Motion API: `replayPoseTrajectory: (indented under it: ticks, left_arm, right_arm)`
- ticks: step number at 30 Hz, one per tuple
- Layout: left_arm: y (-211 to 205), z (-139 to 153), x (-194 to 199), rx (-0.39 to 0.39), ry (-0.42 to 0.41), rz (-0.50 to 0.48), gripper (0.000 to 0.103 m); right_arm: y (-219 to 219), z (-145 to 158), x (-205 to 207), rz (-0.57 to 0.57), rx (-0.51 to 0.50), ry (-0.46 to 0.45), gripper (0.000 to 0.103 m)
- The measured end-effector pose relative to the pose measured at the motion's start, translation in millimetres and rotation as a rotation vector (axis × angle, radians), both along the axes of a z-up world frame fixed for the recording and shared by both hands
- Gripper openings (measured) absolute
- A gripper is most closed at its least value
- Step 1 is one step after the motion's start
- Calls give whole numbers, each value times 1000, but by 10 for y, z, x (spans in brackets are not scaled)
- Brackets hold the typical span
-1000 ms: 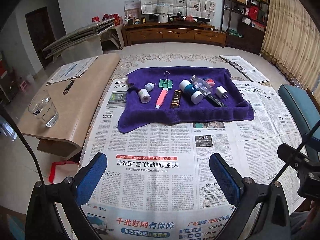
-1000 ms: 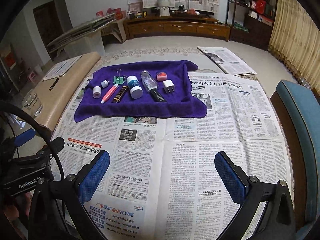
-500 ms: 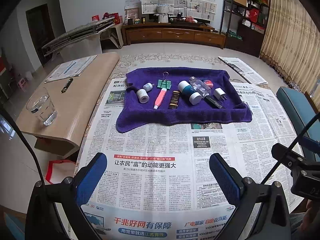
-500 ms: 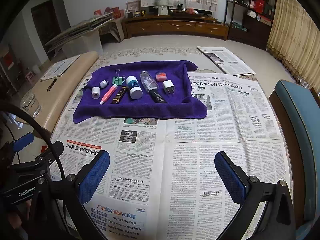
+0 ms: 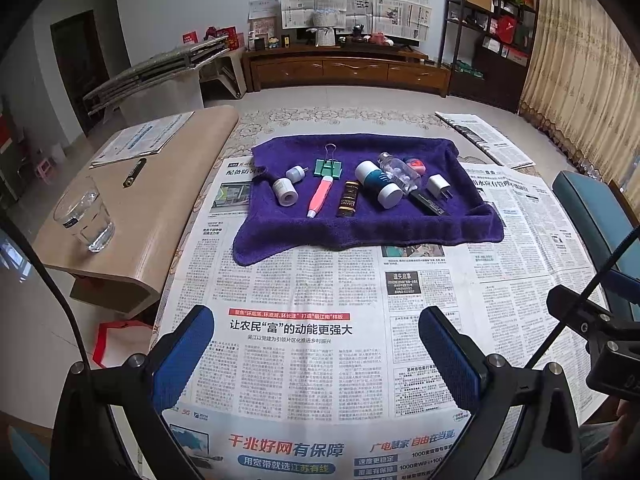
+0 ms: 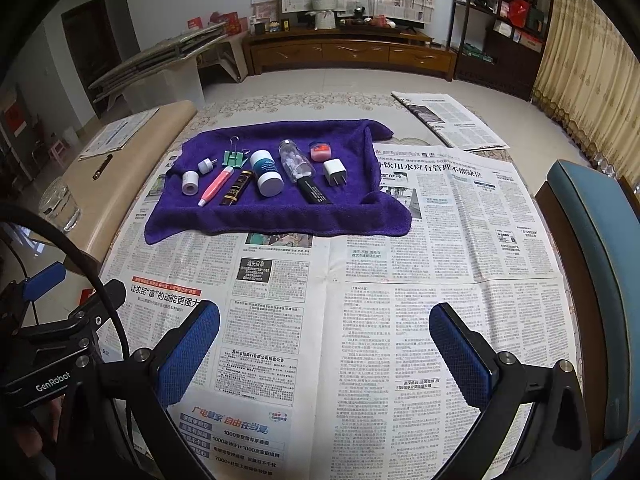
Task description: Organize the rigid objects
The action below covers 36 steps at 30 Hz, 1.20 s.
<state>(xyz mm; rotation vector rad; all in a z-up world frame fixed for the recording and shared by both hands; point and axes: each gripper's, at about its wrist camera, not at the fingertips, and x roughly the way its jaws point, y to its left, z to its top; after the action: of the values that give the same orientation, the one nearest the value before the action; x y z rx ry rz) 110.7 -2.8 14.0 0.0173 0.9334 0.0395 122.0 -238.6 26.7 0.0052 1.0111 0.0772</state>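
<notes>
Both the left gripper and right gripper hover wide open and empty at bottom center, while the small objects lie on the purple towel at mid-frame, apparently gathered there for sorting.

Small rigid items lie in a row on a purple towel: pink pen, white-capped bottle, charger plug.

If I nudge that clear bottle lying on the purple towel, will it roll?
Probably: the clear bottle lies on its side and looks round. The soft purple towel and the neighbouring black tube may check it. It holds small pieces, so it likely feels light and may rattle.
</notes>
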Motion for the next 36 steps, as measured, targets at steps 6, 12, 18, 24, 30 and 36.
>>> replayPoseTrajectory:
  ticks: [6,12,18,24,30,36]
  left_arm:
    - [-2,-1,-2,4,0,0,103]
    - [-3,-3,-4,4,0,1,103]
    - [-2,-2,-5,5,3,2,103]
    - [2,-8,-6,0,1,2,103]
    - [1,-6,-9,0,0,0,103]
    - [7,-3,-10,-4,1,1,103]
  right_arm:
    - [-19,23,-21,-4,-1,-8,103]
    - [-42,36,-44,-6,-1,-10,103]
    - [-58,40,-56,-4,-5,-9,103]
    - [-63,45,-59,-4,-3,-9,103]
    - [-79,66,-72,-8,-4,-16,103]
    - [-78,90,-94,-4,-8,-19,103]
